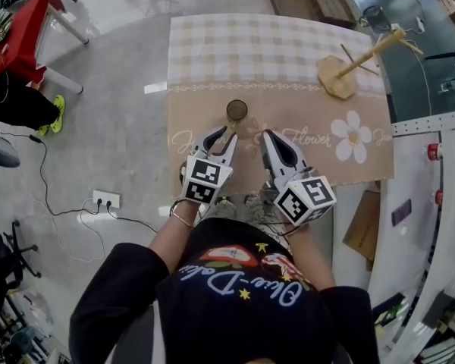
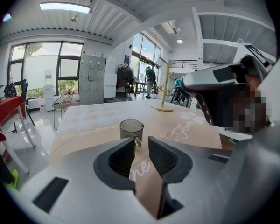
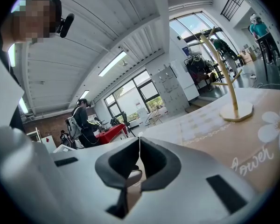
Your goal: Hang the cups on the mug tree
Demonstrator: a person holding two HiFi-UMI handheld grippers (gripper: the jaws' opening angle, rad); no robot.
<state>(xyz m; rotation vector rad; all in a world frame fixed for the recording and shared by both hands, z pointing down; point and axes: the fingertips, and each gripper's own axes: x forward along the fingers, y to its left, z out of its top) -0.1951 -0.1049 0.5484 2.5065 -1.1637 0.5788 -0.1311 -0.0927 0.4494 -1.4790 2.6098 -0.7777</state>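
The smoky glass cup (image 1: 236,111), midway between the table's (image 1: 288,44) near and far edges, looks rigid, slick and breakable. Its handle (image 2: 136,142), the likely hold, sits at the mouth of the left gripper's (image 2: 141,143) parted jaws. The right gripper (image 3: 139,143) is closed and empty.

A black top (image 1: 235,302) shows pale script and yellow stars. The left gripper (image 1: 227,134) and right gripper (image 1: 268,136) are grey-white, with black-and-white marker cubes (image 1: 206,180).

A single cup (image 1: 236,111), a dark smoky glass mug, stands upright and mouth-up on the beige tablecloth (image 1: 303,108), with its small handle facing the near edge. The wooden mug tree (image 1: 354,61) stands upright on a flat base, well apart at the far right, its pegs bare.
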